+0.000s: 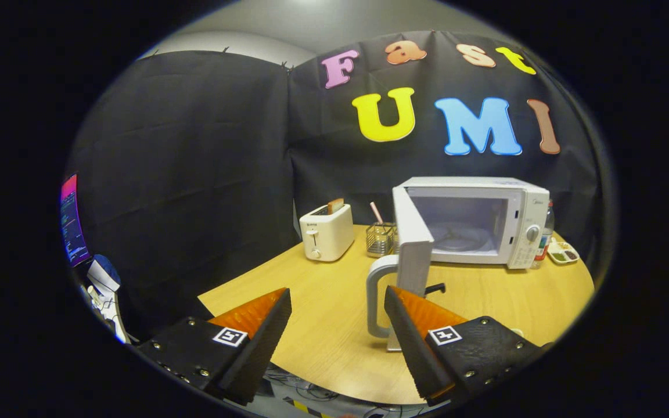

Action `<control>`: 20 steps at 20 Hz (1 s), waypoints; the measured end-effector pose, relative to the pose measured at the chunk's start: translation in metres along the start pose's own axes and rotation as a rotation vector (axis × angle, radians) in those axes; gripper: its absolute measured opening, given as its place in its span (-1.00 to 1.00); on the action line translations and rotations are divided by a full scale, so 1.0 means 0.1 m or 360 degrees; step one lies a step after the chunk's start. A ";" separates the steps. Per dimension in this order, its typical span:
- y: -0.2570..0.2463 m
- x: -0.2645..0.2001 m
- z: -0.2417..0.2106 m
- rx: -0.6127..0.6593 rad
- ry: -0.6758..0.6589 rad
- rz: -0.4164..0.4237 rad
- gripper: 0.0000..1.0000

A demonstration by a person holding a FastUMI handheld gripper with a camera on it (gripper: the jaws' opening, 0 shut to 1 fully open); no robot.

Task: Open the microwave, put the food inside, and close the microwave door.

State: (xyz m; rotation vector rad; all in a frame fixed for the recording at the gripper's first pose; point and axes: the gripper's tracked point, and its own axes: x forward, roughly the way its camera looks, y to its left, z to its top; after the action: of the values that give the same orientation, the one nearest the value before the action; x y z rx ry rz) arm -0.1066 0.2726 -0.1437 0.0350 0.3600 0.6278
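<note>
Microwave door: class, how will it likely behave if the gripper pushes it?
The door stands wide open on its hinge, so it would probably swing, not flex. Its handle sits beside the open gripper, giving leverage. The microwave looks boxy, unlikely to tip.

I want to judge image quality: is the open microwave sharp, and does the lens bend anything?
Gripper view: the microwave and its open door look sharp; its cavity is evenly lit, no glare; the fisheye bows the table edge; the open gripper holds nothing.
</note>
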 end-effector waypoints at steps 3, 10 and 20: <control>-0.37 -0.17 0.08 -0.0058 -0.0067 -0.0131 0.95; -1.26 -0.35 -0.26 0.0034 0.0034 -0.0423 0.95; -2.02 -0.34 -1.19 0.0153 0.0384 -0.0745 0.96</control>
State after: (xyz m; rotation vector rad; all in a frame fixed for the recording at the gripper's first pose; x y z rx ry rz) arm -0.0575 0.0797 -0.2723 -0.0337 0.6098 0.1497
